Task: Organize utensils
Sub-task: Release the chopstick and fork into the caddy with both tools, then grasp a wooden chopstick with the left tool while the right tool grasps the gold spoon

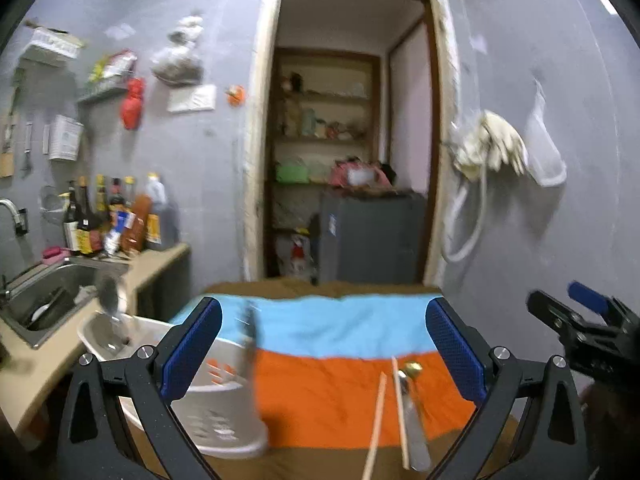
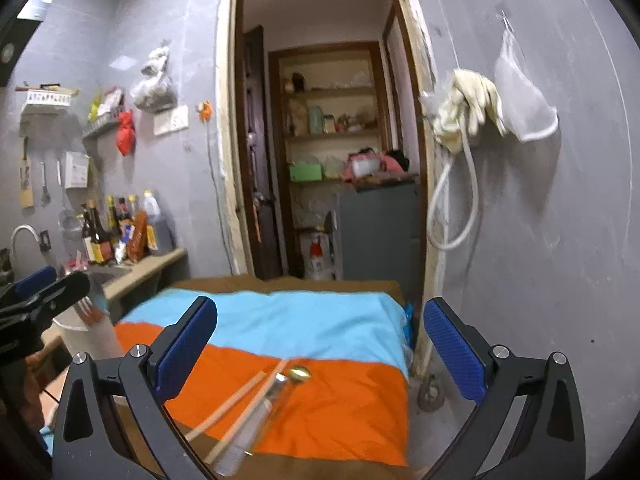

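Utensils [image 1: 404, 408] untouched, both hand-held grippers wide, empty

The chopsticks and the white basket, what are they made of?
The chopsticks look like pale wood or bamboo: matte tan, thin and straight, no shine. The white basket looks like moulded plastic: smooth, glossy white walls with rows of cut-out slots. Both views are a bit blurred, so these are best guesses.

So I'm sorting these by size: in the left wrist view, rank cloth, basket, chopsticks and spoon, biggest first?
1. cloth
2. basket, though nearness inflates it
3. chopsticks and spoon: similar length, unsure
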### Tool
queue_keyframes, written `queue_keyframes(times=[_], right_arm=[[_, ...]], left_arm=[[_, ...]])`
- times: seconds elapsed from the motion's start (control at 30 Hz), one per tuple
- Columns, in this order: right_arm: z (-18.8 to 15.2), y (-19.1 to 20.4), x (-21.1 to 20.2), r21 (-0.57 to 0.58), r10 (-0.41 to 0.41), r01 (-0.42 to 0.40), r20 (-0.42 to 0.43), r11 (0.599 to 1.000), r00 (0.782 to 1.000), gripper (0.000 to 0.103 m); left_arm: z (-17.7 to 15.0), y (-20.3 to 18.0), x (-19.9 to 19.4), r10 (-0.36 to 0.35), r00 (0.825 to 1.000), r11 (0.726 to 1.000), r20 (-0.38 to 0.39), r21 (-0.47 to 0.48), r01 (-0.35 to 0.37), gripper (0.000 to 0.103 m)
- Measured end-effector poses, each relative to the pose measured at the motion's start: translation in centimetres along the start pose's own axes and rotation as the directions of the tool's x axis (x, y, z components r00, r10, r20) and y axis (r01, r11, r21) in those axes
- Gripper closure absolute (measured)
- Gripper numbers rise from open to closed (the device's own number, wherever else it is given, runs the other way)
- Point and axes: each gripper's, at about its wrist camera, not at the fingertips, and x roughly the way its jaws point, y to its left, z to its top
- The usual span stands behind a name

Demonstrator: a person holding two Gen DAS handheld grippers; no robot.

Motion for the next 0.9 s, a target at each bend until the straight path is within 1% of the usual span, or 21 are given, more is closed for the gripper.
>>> queue_keyframes(times=[0.13, 0.3, 0.43, 0.5, 0.53, 0.57, 0.6, 0.63, 0.67, 0.7, 0.73, 0.77, 0.8, 0.87, 0.9], right_arm=[[-1.1, -2.0, 1.4, -0.001, 0.016, -0.017, -0.048, 1.0, 0.999, 0.0], [-2.4, -3.9, 4.1, 0.023, 0.064, -0.062, -0.114, 0.998, 0.991, 0.0], [-3.4, -4.8, 6.7, 0.045, 0.111, -0.105, -0.18, 0.993, 0.977, 0.0], [-3.9, -5.2, 7.9, 0.061, 0.137, -0.127, -0.207, 0.99, 0.969, 0.001], [-4.0, -5.3, 8.5, 0.065, 0.144, -0.133, -0.221, 0.989, 0.965, 0.005], [-4.2, -5.3, 8.9, 0.071, 0.152, -0.14, -0.234, 0.988, 0.96, 0.01], [-4.3, -5.4, 9.5, 0.081, 0.165, -0.149, -0.249, 0.986, 0.954, 0.013], [-4.5, -5.4, 10.1, 0.09, 0.174, -0.155, -0.265, 0.984, 0.948, 0.016], [-4.7, -5.3, 10.5, 0.097, 0.184, -0.163, -0.278, 0.982, 0.943, 0.017], [-5.0, -5.2, 11.1, 0.105, 0.199, -0.176, -0.294, 0.979, 0.935, 0.019], [-5.2, -5.0, 11.6, 0.108, 0.206, -0.18, -0.313, 0.978, 0.927, 0.024], [-5.4, -4.9, 12.1, 0.113, 0.216, -0.189, -0.33, 0.975, 0.919, 0.029], [-5.7, -4.8, 12.7, 0.122, 0.232, -0.201, -0.357, 0.972, 0.905, 0.029], [-6.2, -4.5, 13.8, 0.132, 0.253, -0.218, -0.394, 0.967, 0.884, 0.039], [-6.5, -4.3, 14.5, 0.128, 0.256, -0.222, -0.419, 0.967, 0.871, 0.042]], left_arm=[[-1.5, -2.4, 2.1, -0.031, 0.997, 0.998, -0.077, 0.054, 0.035, 0.003], [-3.5, -4.5, 4.6, -0.037, 0.989, 0.993, -0.144, 0.104, 0.052, 0.003], [-5.1, -5.7, 7.6, -0.025, 0.973, 0.99, -0.232, 0.131, 0.056, 0.004], [-5.9, -5.6, 9.2, -0.019, 0.961, 0.991, -0.277, 0.12, 0.054, 0.008], [-6.4, -5.5, 10.2, -0.018, 0.951, 0.993, -0.308, 0.107, 0.053, 0.009], [-6.7, -5.4, 10.9, -0.015, 0.943, 0.994, -0.333, 0.098, 0.05, 0.014], [-7.1, -5.3, 11.6, -0.012, 0.934, 0.995, -0.358, 0.088, 0.047, 0.02], [-7.5, -5.0, 12.4, -0.013, 0.922, 0.996, -0.387, 0.077, 0.046, 0.022], [-7.9, -4.8, 13.1, -0.014, 0.909, 0.997, -0.417, 0.066, 0.046, 0.028], [-8.4, -4.6, 14.0, -0.02, 0.892, 0.997, -0.452, 0.054, 0.049, 0.035], [-8.7, -4.4, 14.5, -0.026, 0.878, 0.998, -0.477, 0.045, 0.054, 0.038], [-9.2, -4.2, 15.3, -0.036, 0.856, 0.998, -0.515, 0.032, 0.062, 0.046], [-9.5, -4.1, 15.9, -0.041, 0.837, 0.998, -0.546, 0.023, 0.064, 0.059], [-10.2, -3.7, 17.1, -0.055, 0.799, 0.998, -0.599, -0.002, 0.067, 0.068], [-10.4, -3.5, 17.4, -0.066, 0.787, 0.997, -0.614, -0.014, 0.073, 0.069]])
